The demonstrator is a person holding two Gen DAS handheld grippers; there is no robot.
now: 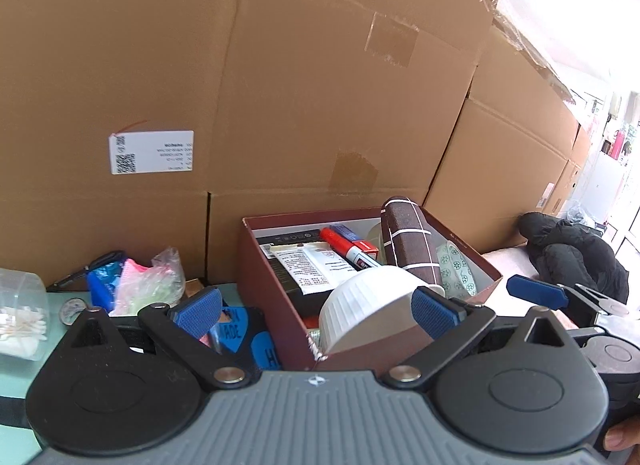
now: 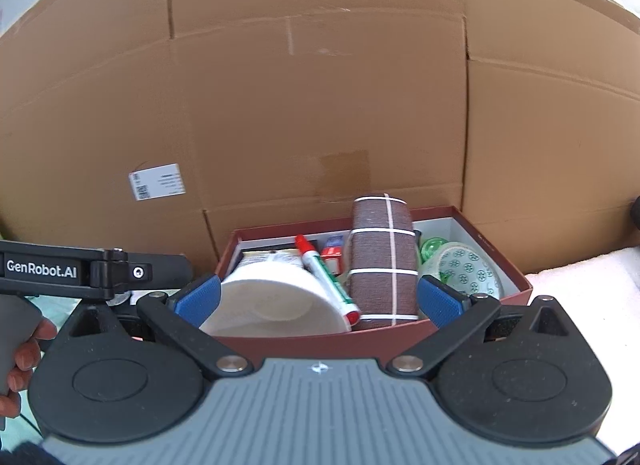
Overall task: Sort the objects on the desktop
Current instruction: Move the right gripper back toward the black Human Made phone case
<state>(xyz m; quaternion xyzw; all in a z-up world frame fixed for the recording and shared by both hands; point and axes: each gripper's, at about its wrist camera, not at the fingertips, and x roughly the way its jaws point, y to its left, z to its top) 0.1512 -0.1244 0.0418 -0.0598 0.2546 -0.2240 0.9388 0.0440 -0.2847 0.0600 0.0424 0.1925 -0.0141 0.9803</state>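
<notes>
Nearest to us, our left gripper and our right gripper both stand spread wide with nothing between their blue, knurled rubber pads; each hovers at the near wall of the dark red cardboard box without touching it. Inside the box, closest to us, a white ribbed bowl lies tipped on its side, its smooth hollow facing the right wrist camera. Beside it a marker with a red cap slants across the contents, and a brown woven pouch crossed by thin white lines stands upright, rising above the rim. To its right sits a roll of pale tape printed with green flower shapes, touching a clear green round thing we cannot name. Flat printed packets lie deeper in the box. Left of the box, on the pale green tabletop, we see a clear jar of cotton swabs, a crinkled plastic bag of pink and green pieces, and blue blocks. A black padded jacket lies off to the right. Behind everything stands a wall of big corrugated cartons, one bearing a white shipping label.
</notes>
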